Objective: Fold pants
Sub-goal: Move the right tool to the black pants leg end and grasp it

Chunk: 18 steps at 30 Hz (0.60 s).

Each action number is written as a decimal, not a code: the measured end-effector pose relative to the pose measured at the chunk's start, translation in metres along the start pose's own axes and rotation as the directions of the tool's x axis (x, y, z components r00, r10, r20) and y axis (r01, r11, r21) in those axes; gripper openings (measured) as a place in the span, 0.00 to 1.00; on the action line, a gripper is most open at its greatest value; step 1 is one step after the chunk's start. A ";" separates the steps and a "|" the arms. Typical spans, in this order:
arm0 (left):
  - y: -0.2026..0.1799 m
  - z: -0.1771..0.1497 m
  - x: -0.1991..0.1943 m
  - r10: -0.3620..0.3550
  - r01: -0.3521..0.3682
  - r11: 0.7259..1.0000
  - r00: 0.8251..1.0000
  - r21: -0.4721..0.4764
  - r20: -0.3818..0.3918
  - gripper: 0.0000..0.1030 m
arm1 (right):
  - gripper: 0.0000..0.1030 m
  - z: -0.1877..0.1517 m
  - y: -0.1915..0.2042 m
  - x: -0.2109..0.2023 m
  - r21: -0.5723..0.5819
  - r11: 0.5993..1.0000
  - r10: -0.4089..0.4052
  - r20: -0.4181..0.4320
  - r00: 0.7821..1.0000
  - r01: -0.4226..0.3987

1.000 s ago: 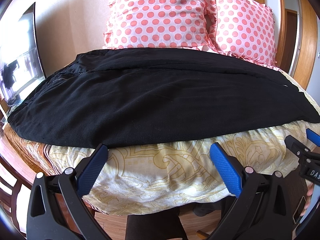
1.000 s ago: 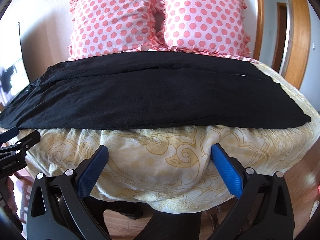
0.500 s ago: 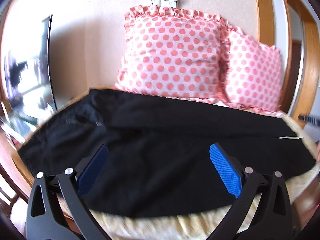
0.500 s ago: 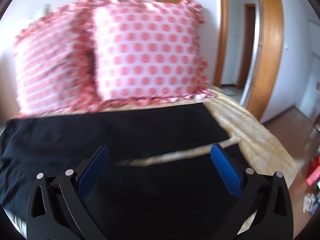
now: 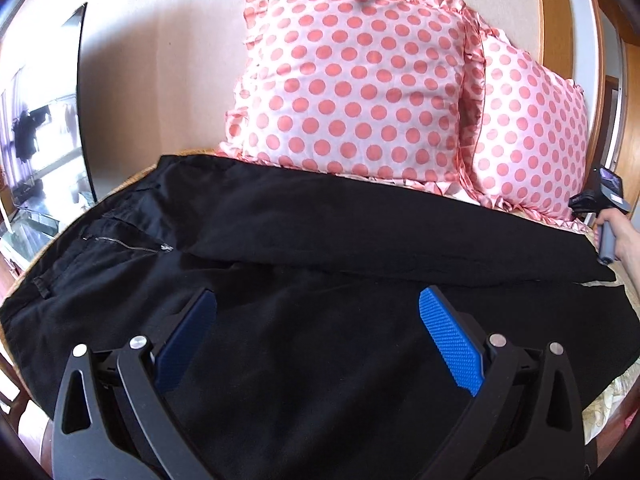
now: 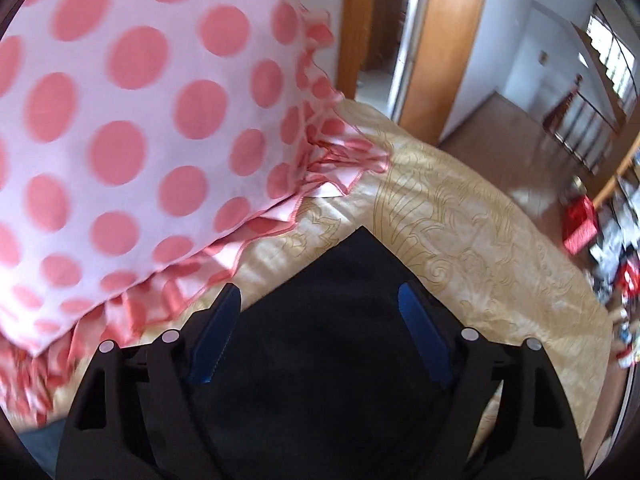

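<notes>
The left gripper [image 5: 316,344] hangs with jaws spread over the pants [image 5: 320,264], empty. The right gripper [image 6: 320,316], also spread and empty, straddles the far leg's cuff corner just before the pillows [image 5: 352,80]. Step looks like the first fold: next, pinch the far leg and draw it nearward.

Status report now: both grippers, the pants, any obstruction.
Left gripper open, over the pants mid-leg. Right gripper open, straddling a hem corner. Pants flat on the bedspread. Polka-dot pillow crowds the right gripper.
</notes>
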<state>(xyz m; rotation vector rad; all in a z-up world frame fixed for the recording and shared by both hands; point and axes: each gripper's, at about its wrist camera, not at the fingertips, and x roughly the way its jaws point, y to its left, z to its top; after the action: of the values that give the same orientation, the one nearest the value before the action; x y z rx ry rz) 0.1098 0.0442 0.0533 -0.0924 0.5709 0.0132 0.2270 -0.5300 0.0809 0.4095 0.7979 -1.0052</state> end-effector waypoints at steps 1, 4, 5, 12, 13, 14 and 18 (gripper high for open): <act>0.001 -0.001 0.003 -0.008 0.008 1.000 1.000 0.000 -0.007 0.98 | 0.77 0.003 0.002 0.008 0.015 1.000 -0.018 -0.008 1.000 0.018; 0.001 -0.001 0.008 0.018 -0.018 1.000 1.000 0.021 0.003 0.98 | 0.74 0.007 0.007 0.023 0.042 0.997 -0.058 -0.020 0.998 0.058; 0.001 -0.001 0.009 0.032 -0.033 0.999 0.999 0.031 0.011 0.98 | 0.74 0.008 0.008 0.027 0.050 0.996 -0.067 -0.023 0.997 0.068; 0.004 -0.001 0.016 0.046 -0.046 0.998 0.999 0.040 0.003 0.98 | 0.61 0.000 0.014 0.043 0.050 0.994 -0.098 -0.014 0.995 0.099; 0.004 -0.001 0.015 0.048 -0.048 0.998 0.999 0.041 0.003 0.98 | 0.56 0.000 0.012 0.044 0.047 0.995 -0.088 -0.006 0.996 0.088; 0.005 -0.002 0.015 0.049 -0.049 0.998 0.999 0.040 0.004 0.98 | 0.47 -0.002 0.010 0.043 0.050 0.995 -0.081 0.000 0.997 0.081; 0.008 -0.002 0.011 0.048 -0.048 0.998 0.999 0.030 0.007 0.98 | 0.19 -0.006 -0.009 0.036 0.125 0.992 -0.026 -0.002 1.000 0.026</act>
<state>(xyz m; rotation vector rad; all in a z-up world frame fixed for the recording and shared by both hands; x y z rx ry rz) 0.1182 0.0518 0.0451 -0.0493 0.5668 0.0518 0.2276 -0.5519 0.0498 0.5080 0.7445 -1.0833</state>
